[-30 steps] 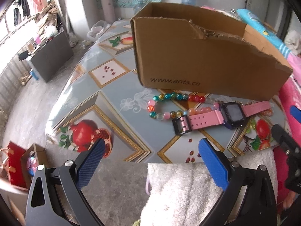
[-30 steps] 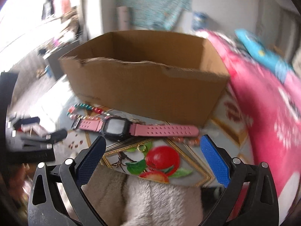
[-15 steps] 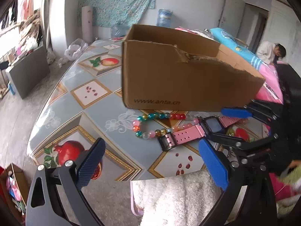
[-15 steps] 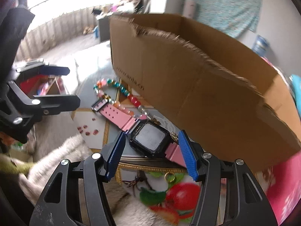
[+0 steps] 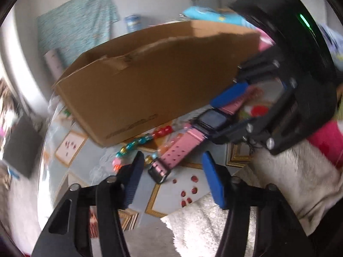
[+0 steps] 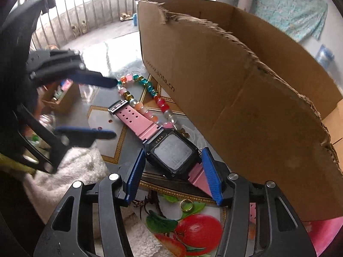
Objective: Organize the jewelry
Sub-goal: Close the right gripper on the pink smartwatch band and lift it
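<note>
A pink watch [image 6: 173,154] with a dark square face lies on the fruit-patterned table [image 6: 100,117], in front of an open cardboard box [image 6: 235,85]. My right gripper [image 6: 174,151] is closing, and its blue pads press on both sides of the watch case. In the left wrist view the watch [image 5: 178,150] stretches toward my left gripper [image 5: 173,160], whose jaws are closing. The strap's buckle end sits between its fingers with gaps on both sides. A multicoloured bead bracelet [image 6: 148,85] lies partly under the strap, beside the box [image 5: 150,81].
A gold ring [image 6: 185,204] and a dark cord lie on the table just below the right gripper. A white fluffy cloth [image 5: 214,224] drapes over the near table edge. The box wall stands close behind the watch. The floor drops away to the left.
Both grippers have narrowed from wide open. The right one came down around the watch case and closed on it. The left one rolled and moved in around the strap's buckle end.
</note>
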{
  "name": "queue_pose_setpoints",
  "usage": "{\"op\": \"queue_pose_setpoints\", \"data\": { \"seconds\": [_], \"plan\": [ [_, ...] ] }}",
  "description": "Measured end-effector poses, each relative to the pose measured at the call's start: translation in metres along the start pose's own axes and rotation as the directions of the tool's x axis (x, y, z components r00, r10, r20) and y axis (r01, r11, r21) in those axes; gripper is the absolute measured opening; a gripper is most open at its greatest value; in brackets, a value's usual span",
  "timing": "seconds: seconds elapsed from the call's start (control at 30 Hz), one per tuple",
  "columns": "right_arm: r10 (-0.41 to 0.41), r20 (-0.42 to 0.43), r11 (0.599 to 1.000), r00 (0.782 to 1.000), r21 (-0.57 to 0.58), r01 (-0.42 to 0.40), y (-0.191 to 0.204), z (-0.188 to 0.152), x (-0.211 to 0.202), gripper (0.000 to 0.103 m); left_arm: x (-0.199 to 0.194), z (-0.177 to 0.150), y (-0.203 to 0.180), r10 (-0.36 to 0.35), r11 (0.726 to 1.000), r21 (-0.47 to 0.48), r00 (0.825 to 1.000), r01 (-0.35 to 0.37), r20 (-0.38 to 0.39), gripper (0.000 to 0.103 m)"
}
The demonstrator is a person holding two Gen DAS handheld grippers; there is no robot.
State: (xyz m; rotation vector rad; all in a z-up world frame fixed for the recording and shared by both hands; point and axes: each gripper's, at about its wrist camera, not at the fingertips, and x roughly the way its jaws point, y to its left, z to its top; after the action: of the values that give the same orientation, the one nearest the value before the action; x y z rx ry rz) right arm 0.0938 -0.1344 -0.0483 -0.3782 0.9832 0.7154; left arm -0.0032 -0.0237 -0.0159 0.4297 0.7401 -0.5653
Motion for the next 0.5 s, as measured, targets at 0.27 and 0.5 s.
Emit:
{"op": "queue_pose_setpoints", "data": {
  "seconds": [0.27, 0.5],
  "plan": [
    [0.168, -0.001, 0.981, 0.986, 0.1, -0.167, -0.032, 0.001, -0.004, 0.046, 0.024, 0.013, -0.019, 0.036, 0.983, 0.183, 0.999, -0.029, -0.033, 0.035],
    [0.169, 0.029, 0.978, 0.985, 0.121, -0.171, -0.047, -0.006, -0.009, 0.047, 0.039, 0.021, -0.017, 0.06, 0.983, 0.177, 0.998, -0.053, -0.035, 0.011]
  ]
}}
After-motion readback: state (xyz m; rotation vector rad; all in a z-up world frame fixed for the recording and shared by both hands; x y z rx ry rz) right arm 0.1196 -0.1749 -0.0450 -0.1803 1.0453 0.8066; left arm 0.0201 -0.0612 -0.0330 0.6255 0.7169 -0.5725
